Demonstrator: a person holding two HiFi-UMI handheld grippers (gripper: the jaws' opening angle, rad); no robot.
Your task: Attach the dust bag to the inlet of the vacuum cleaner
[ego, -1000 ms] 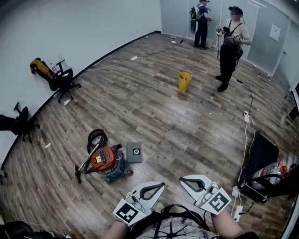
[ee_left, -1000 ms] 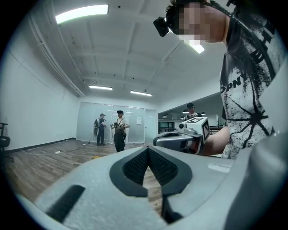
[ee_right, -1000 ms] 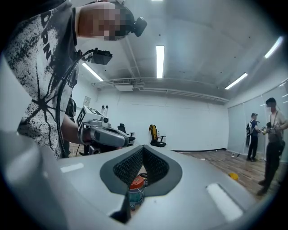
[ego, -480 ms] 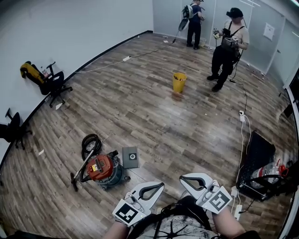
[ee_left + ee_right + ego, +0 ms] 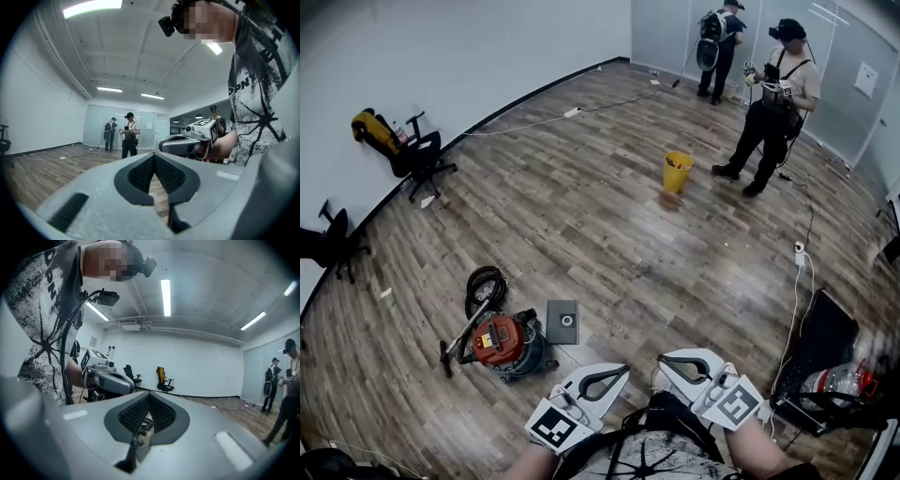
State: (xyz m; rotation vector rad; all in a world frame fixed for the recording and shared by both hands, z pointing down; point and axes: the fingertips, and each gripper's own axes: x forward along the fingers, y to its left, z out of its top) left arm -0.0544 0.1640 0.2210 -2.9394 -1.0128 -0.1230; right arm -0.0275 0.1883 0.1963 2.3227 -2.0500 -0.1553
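Observation:
The red and teal vacuum cleaner (image 5: 508, 342) stands on the wood floor at lower left, its black hose (image 5: 485, 284) coiled behind it. The dust bag (image 5: 562, 322), a grey square with a round collar, lies flat on the floor just right of it. Both grippers are held level, close in front of my body and apart from these things. My left gripper (image 5: 624, 372) (image 5: 153, 155) is shut and holds nothing. My right gripper (image 5: 663, 362) (image 5: 149, 395) is shut and empty too. Each gripper view shows the other gripper beside it.
A yellow bucket (image 5: 676, 171) stands mid-floor. Two people (image 5: 773, 103) stand at the far glass wall. Office chairs (image 5: 417, 155) line the left wall. A black case (image 5: 820, 342) and a white cable with a power strip (image 5: 797, 253) lie at right.
The whole scene has shifted in the head view as I move across the room. Both grippers keep their place before my body and stay shut. The vacuum and bag lie unmoved.

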